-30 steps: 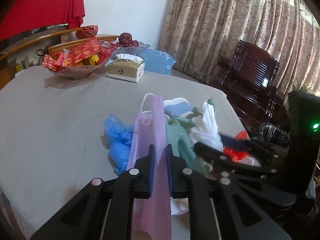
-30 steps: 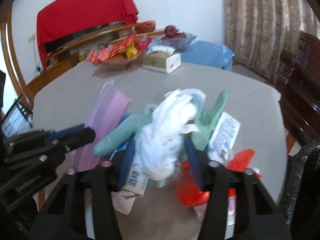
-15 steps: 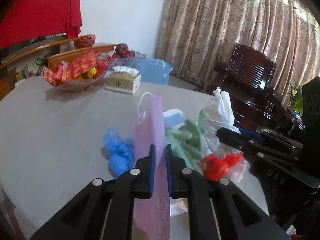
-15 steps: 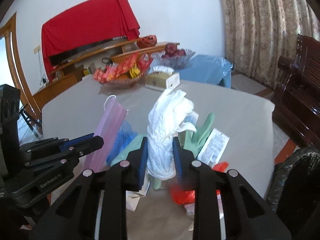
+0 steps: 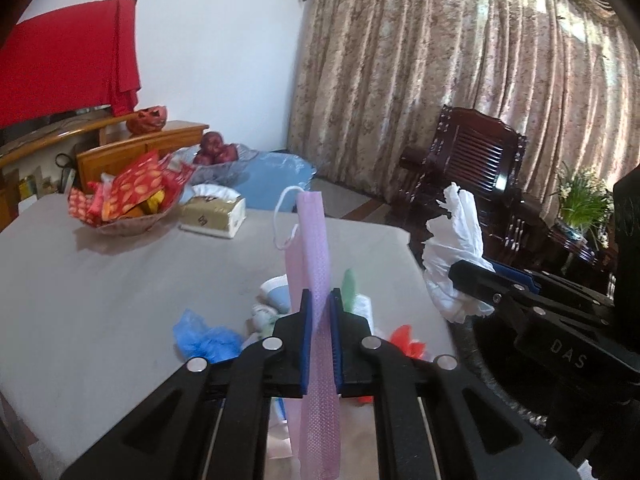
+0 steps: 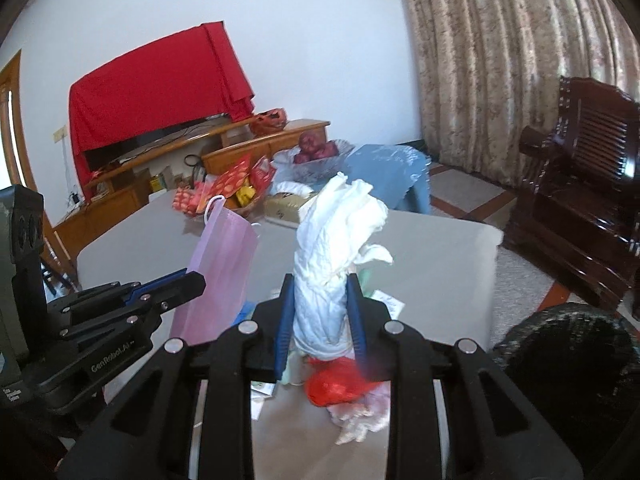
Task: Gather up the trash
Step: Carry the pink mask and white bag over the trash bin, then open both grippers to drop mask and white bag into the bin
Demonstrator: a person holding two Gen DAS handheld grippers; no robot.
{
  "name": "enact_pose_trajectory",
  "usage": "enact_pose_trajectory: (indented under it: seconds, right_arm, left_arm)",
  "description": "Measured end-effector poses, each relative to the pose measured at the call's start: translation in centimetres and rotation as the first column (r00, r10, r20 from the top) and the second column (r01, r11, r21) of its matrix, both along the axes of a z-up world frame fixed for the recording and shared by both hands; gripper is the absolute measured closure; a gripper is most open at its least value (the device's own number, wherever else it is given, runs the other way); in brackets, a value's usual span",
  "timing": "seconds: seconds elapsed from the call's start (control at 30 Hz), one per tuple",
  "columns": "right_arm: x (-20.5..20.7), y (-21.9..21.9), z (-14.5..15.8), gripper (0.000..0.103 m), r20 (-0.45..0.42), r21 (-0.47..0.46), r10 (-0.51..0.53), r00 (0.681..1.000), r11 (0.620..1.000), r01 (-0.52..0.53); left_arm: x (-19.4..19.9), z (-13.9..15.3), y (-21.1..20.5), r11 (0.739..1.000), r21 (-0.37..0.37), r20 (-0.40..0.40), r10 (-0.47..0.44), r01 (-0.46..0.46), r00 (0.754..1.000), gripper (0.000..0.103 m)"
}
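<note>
My left gripper (image 5: 319, 304) is shut on a pink face mask (image 5: 314, 248), held edge-on above the table, its lower end hanging below the jaws. My right gripper (image 6: 320, 292) is shut on a crumpled white plastic bag (image 6: 332, 240), also lifted off the table. From the left wrist view the white bag (image 5: 454, 256) and right gripper show at the right. Below on the grey table (image 5: 100, 280) lie a blue plastic wad (image 5: 204, 338), a red plastic scrap (image 6: 334, 384), a green glove tip (image 5: 349, 284) and paper bits. The pink mask (image 6: 220, 268) shows left of the white bag.
A snack basket (image 5: 124, 208), a tissue box (image 5: 214, 216) and a fruit bowl (image 5: 218, 156) stand at the table's far side. A black trash bag (image 6: 568, 364) opens low right beside the table. A dark wooden armchair (image 5: 472, 176) and curtains stand beyond.
Both grippers have risen from the table. The right one closed on the white bag and lifted it out of the pile; the left carried the pink mask up.
</note>
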State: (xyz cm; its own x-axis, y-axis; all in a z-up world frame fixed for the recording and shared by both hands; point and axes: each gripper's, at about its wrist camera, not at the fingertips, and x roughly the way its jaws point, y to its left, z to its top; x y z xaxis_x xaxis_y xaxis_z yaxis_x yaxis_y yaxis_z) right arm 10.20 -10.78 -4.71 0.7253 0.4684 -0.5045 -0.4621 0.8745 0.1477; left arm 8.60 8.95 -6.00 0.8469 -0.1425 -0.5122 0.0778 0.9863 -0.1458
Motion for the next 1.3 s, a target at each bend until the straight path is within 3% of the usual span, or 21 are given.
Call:
enact_pose_trajectory:
  seconds: [0.3,0.5,0.7,0.83,1.17,1.3]
  right_arm:
    - [-1.6,-5.5,0.8,0.078,0.023,-0.019,-0.117,0.993,0.993,0.117]
    - [-3.0,-10.2,0.3,0.078,0.029,-0.029,-0.214,0.976,0.976,0.215]
    - [-4.1,-14.9,-1.2,0.078,0.007,-0.048,-0.330,0.944,0.943,0.330]
    - [-5.1,-19.0,-2.8,0.078,-0.017,-0.062,-0.428,0.904,0.902,0.426]
    - [-6.4,-25.4,-6.1,0.075,-0.052,-0.086,-0.563,0.825,0.826,0.558]
    - [-6.5,-26.4,-7.4,0.063,-0.056,-0.117,-0.595,0.802,0.801,0.587]
  left_arm:
    - [0.1,0.9,-4.9,0.992,-0.007,0.019,-0.123,0.123,0.992,0.095]
    - [0.5,0.8,-9.2,0.973,-0.018,0.017,-0.230,0.231,0.973,0.095]
    - [1.3,0.5,-14.6,0.933,-0.025,0.010,-0.359,0.359,0.933,0.095]
    - [2.0,0.0,-18.8,0.897,-0.031,0.004,-0.441,0.441,0.898,0.095]
    - [3.8,-2.1,-27.3,0.824,-0.045,-0.044,-0.567,0.565,0.822,0.095]
    - [4.3,-3.3,-28.8,0.812,-0.051,-0.082,-0.584,0.581,0.808,0.091]
